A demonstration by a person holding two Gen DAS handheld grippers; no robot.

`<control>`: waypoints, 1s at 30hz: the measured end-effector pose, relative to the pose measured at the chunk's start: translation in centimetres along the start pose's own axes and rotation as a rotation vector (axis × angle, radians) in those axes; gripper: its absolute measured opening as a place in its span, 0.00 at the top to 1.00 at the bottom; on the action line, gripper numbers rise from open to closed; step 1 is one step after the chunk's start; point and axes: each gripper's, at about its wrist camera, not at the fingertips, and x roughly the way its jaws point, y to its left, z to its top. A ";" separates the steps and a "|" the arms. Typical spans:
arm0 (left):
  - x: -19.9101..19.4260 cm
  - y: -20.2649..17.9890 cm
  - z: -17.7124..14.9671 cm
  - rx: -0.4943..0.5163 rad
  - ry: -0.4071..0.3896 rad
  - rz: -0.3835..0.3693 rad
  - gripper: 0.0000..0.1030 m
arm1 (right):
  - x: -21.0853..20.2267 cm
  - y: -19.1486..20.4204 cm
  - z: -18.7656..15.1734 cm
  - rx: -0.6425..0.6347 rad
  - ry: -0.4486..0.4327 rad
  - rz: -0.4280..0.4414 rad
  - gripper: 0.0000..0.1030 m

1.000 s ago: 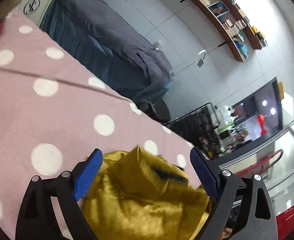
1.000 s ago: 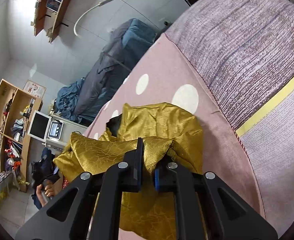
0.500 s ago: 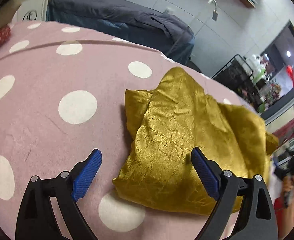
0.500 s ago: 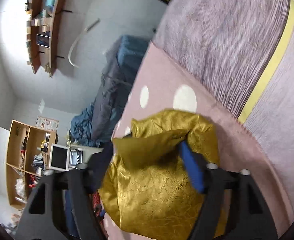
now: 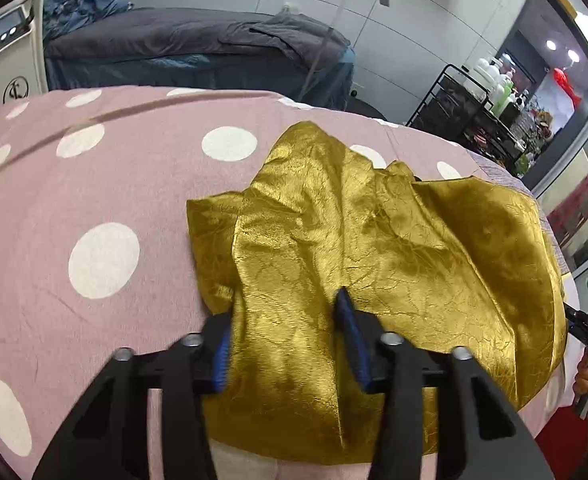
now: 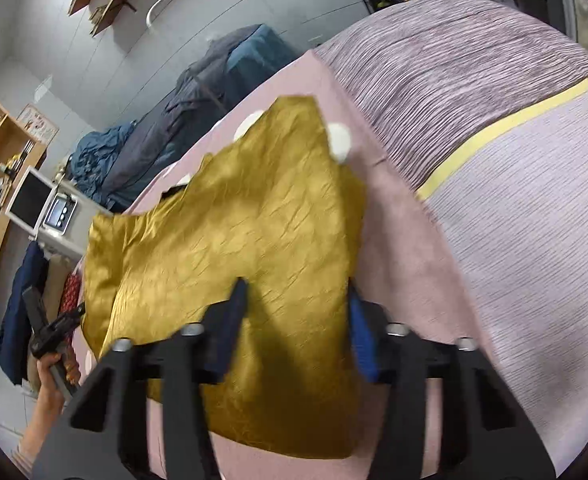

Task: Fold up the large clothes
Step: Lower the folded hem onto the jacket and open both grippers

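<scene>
A shiny gold garment (image 5: 373, 248) lies folded in a rumpled pile on the pink polka-dot bed cover (image 5: 94, 184). It also shows in the right wrist view (image 6: 234, 240). My left gripper (image 5: 284, 332) is partly open, its blue-padded fingers straddling the near left part of the garment. My right gripper (image 6: 297, 320) is partly open too, its fingers on either side of the garment's near right edge. Neither pinches the cloth.
A striped purple blanket with a yellow band (image 6: 493, 128) covers the bed to the right. A dark grey and blue bed (image 5: 198, 48) stands behind. A black cart with bottles (image 5: 473, 112) is at the back right. The bed's near edge lies just below the garment.
My right gripper opened and let go of the garment. My left gripper narrowed and moved in over the garment, which now lies flatter and more spread out.
</scene>
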 end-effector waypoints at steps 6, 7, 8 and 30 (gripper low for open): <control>0.4 -0.4 2.7 0.025 -0.039 0.093 0.83 | -1.9 1.2 0.5 -0.047 -0.111 -0.107 0.93; 1.0 -0.4 3.4 0.020 -0.041 0.113 0.84 | -2.0 0.9 0.9 -0.030 -0.122 -0.116 0.93; 1.5 -0.4 3.8 0.017 -0.038 0.125 0.84 | -2.0 0.9 1.2 -0.025 -0.128 -0.130 0.93; 8.0 -2.3 3.6 0.141 0.067 0.368 0.67 | 4.5 2.5 0.8 -0.146 -0.033 -0.378 0.93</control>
